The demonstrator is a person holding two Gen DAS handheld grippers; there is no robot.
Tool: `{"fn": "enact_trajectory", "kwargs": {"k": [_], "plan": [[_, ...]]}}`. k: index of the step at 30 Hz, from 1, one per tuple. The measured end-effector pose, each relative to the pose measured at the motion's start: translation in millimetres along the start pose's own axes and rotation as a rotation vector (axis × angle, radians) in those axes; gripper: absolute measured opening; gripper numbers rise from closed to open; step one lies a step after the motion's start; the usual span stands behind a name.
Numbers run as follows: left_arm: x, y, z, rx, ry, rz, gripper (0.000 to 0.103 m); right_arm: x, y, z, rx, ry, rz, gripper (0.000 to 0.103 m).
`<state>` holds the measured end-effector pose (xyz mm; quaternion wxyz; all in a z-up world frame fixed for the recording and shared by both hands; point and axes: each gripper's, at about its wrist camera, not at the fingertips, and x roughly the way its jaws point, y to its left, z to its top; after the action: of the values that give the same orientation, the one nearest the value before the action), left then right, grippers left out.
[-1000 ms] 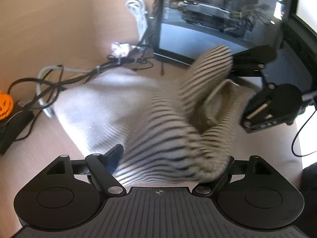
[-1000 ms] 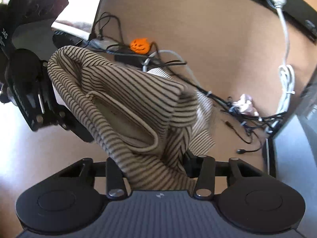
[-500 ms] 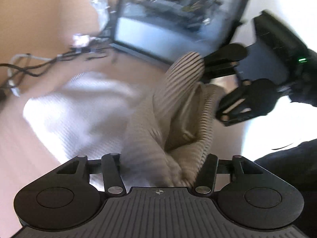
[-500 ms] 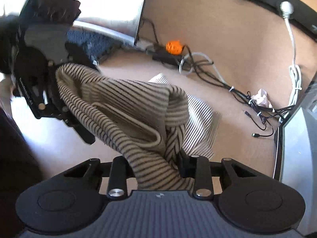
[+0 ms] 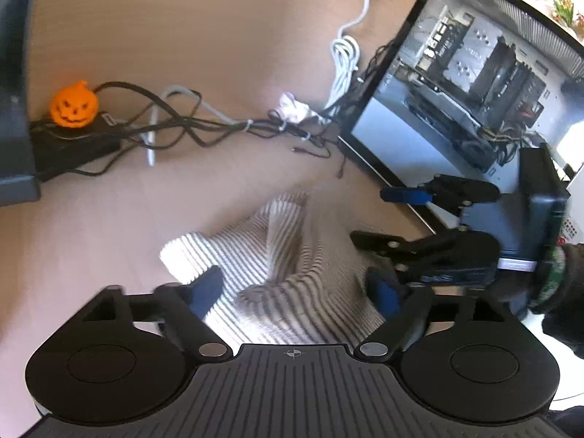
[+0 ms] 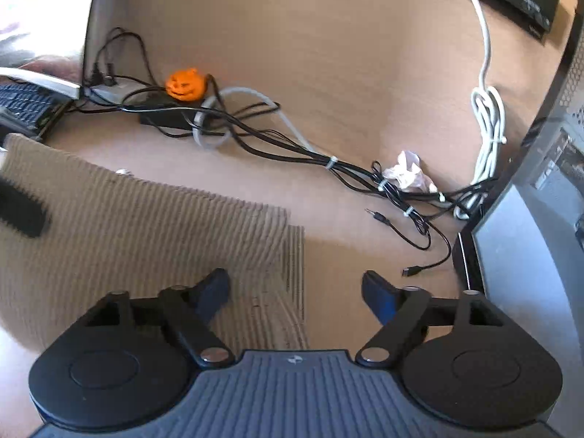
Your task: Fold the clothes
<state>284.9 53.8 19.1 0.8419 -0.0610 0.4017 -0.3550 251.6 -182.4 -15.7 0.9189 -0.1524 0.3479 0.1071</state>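
A beige garment with thin dark stripes [image 5: 277,277] lies bunched on the wooden table, blurred in the left wrist view. My left gripper [image 5: 295,288] is open just above it, holding nothing. In the right wrist view the garment [image 6: 138,241] lies flat, with its right edge between the fingers. My right gripper [image 6: 295,288] is open and empty above that edge. It also shows in the left wrist view [image 5: 387,219] at the right, open, beside the garment. A dark blurred piece of the left gripper shows at the left edge of the right wrist view.
An orange pumpkin figure [image 6: 184,84] sits on a black power brick amid tangled black and white cables [image 6: 346,171]. A crumpled paper [image 6: 408,171] lies by them. An open computer case [image 5: 467,69] stands at the right. A keyboard [image 6: 22,102] lies far left.
Both grippers were shut on the lifted garment; both have opened and let it go. The garment now lies on the table.
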Motion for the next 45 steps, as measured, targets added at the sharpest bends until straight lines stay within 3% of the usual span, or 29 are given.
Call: {"fn": "enact_trajectory", "kwargs": {"k": [4,9,13,14,16,19,21,24,28,29,30,32,34,37,40,43,45], "plan": [[1,7,-12,-0.058,0.044,-0.032,0.094,11,-10,-2,0.045,0.015,0.003,0.093],[13,1,-23,-0.161,0.061,-0.087,0.092,3,-15,-3,0.073,-0.008,0.012,0.093],[19,-34,-18,-0.008,-0.008,-0.023,0.068,-10,-26,-9,0.161,-0.033,0.019,0.093],[19,-42,-12,0.030,-0.028,-0.027,0.054,-15,-30,-11,0.192,-0.045,0.009,0.093],[16,-55,2,0.091,-0.068,-0.060,0.037,-27,-35,-14,0.245,-0.084,-0.021,0.093],[13,-71,22,0.186,-0.127,-0.095,0.035,-47,-35,-10,0.250,-0.173,-0.097,0.093],[25,-60,30,0.210,-0.115,-0.027,0.035,-41,-30,-5,0.209,-0.178,-0.132,0.093],[44,-35,31,0.161,-0.076,0.053,0.039,-24,-21,1,0.175,-0.160,-0.154,0.093],[57,-6,29,0.090,-0.055,0.112,0.069,13,-3,1,0.116,-0.051,-0.156,0.096],[58,-4,29,0.091,-0.052,0.127,0.073,17,-1,0,0.114,-0.045,-0.161,0.096],[57,-4,29,0.101,-0.049,0.143,0.074,15,-2,2,0.127,-0.041,-0.163,0.097],[57,-2,30,0.113,-0.043,0.166,0.088,10,-4,4,0.152,-0.035,-0.162,0.097],[60,1,32,0.115,-0.042,0.173,0.095,-6,-9,6,0.179,-0.029,-0.114,0.099],[66,4,33,0.121,-0.034,0.169,0.095,-34,-14,-2,0.199,-0.018,0.049,0.103],[72,8,34,0.103,-0.018,0.147,0.096,-46,-4,-13,0.114,0.029,0.161,0.103],[77,17,33,0.044,0.004,0.101,0.098,-34,16,-21,0.000,0.084,0.164,0.103],[79,24,31,-0.006,0.016,0.067,0.098,-22,20,-19,-0.046,0.092,0.101,0.103]]}}
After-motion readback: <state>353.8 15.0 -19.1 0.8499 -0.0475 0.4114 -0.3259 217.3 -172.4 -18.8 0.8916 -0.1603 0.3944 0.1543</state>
